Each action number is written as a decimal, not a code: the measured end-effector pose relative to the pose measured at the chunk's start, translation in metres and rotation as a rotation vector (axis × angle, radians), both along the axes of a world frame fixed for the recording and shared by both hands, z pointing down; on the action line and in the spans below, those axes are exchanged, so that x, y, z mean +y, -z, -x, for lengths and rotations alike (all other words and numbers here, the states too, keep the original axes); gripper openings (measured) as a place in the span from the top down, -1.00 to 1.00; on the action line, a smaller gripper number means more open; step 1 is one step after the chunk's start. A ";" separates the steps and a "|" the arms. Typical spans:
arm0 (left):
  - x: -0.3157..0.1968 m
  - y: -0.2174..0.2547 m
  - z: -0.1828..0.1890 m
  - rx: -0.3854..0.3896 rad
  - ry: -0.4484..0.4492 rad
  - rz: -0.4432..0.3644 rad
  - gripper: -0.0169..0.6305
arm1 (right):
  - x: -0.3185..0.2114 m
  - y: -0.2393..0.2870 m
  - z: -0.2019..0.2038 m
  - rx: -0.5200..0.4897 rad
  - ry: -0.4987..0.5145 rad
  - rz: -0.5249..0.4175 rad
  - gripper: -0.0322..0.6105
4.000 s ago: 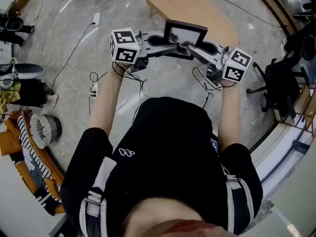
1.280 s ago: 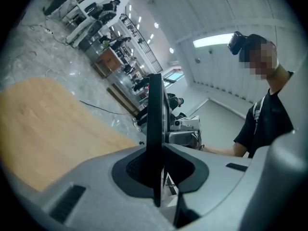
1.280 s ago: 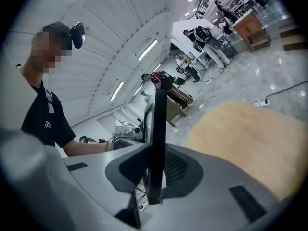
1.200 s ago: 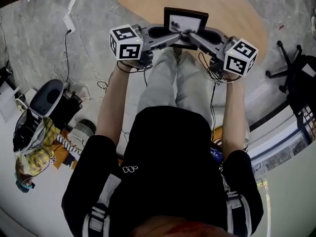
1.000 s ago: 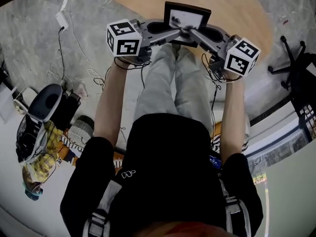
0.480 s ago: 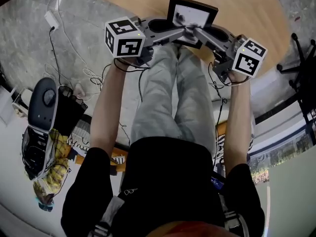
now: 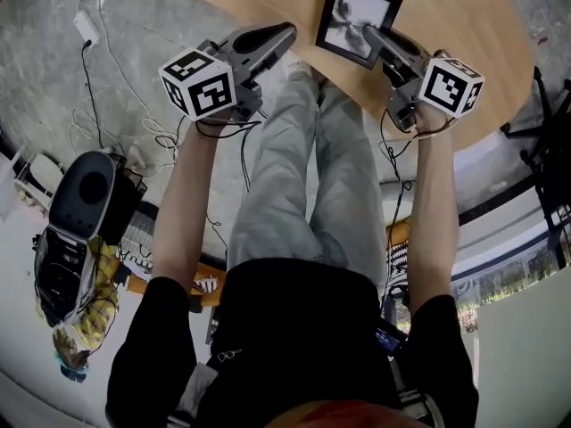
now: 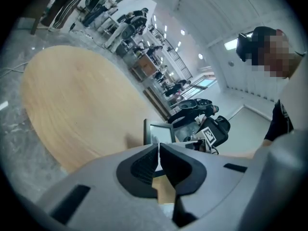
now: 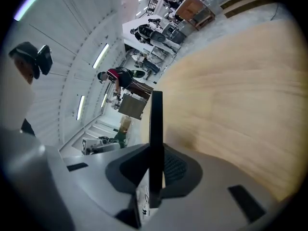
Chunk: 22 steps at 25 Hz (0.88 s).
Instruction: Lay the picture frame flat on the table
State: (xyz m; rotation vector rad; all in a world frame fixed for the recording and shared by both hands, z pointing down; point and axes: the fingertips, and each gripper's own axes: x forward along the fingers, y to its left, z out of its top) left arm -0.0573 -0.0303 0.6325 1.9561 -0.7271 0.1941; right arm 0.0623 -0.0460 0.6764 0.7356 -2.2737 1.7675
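R tongs [image 7: 368, 34] pinch picture frame [image 7: 343, 12] by its edge, tilted over worktop [image 7: 455, 16], prob. to lower it flat; L tongs [image 7: 287, 30] closing on nothing, off to the side.

The picture frame [image 7: 359, 20] has a black border round a picture in white, grey and black. The surface [image 7: 464, 34] under it is pale honey-coloured wood with a faint grain. The right gripper [image 7: 367, 33] is mid grey with black ribbed pads, and its cube is white with black square markers. The floor [image 7: 134, 78] is grey, mottled with lighter veins. The person's trousers [image 7: 303, 168] are light grey, the top [image 7: 294, 328] black
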 end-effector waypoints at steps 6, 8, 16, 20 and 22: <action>0.006 0.017 -0.014 0.058 0.026 -0.027 0.92 | -0.001 -0.019 -0.007 0.074 -0.015 0.042 0.73; 0.008 0.020 -0.026 0.088 0.002 -0.031 0.92 | -0.005 -0.025 -0.012 0.113 -0.031 0.049 0.72; 0.022 0.042 -0.061 0.263 -0.065 -0.020 0.92 | -0.012 -0.047 -0.033 0.336 -0.109 0.019 0.55; 0.024 0.048 -0.063 0.267 -0.076 -0.023 0.92 | -0.009 -0.058 -0.050 0.535 -0.128 -0.010 0.42; 0.023 0.052 -0.063 0.271 -0.076 -0.029 0.92 | -0.007 -0.057 -0.058 0.605 -0.132 -0.035 0.43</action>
